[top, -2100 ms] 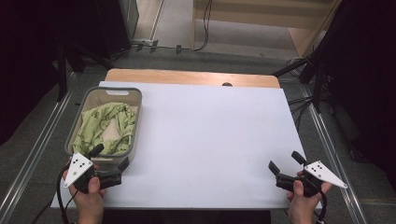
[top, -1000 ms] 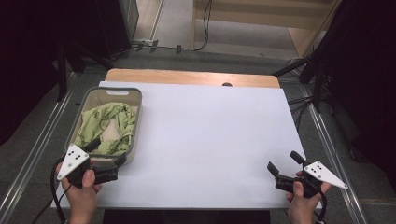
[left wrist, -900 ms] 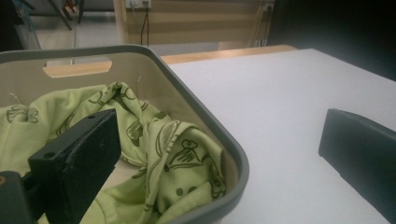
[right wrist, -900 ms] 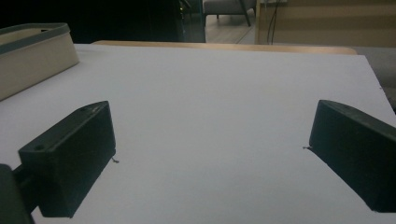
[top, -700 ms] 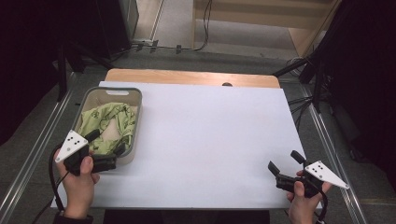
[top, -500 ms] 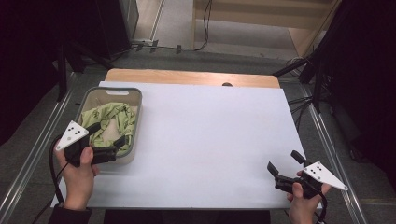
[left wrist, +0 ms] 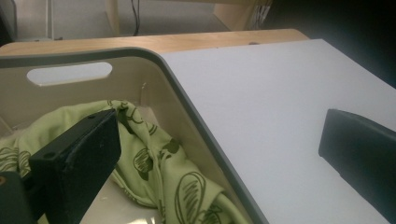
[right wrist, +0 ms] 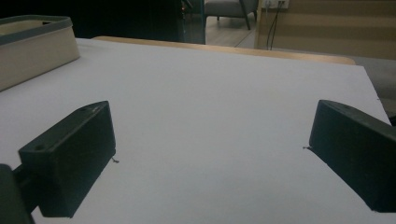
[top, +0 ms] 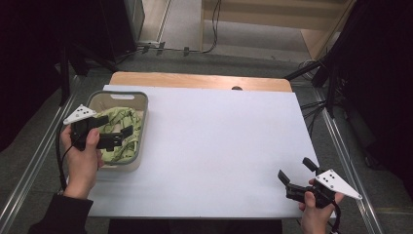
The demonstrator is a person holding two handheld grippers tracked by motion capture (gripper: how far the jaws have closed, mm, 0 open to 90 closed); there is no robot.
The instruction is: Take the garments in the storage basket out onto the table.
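Left gripper [top: 117, 137] hovers over the grey-rimmed bin [top: 142, 100] at the near-left of the white table [top: 219, 146], jaws spread wide, and from its own view one jaw hangs over the cloth while the other sits out past the bin's rim, above bare table. Down in the bin lies the green cloth [left wrist: 159, 168], a patterned piece bunched into loose folds against the inner wall. Soft stuff, this: light, limp, no stiffness to push against, so it looks set to drape and trail once lifted. Best bet, I'd say, is a raised fold near the middle of the heap, where a ridge of fabric stands proud and the jaws can close across it; a flat patch would likely slip through. The gripper probably needs to shift inward so both jaws clear the rim. Over at the near-right corner, the right gripper [top: 298, 176] rests low by the table edge, jaws apart, nothing between them.
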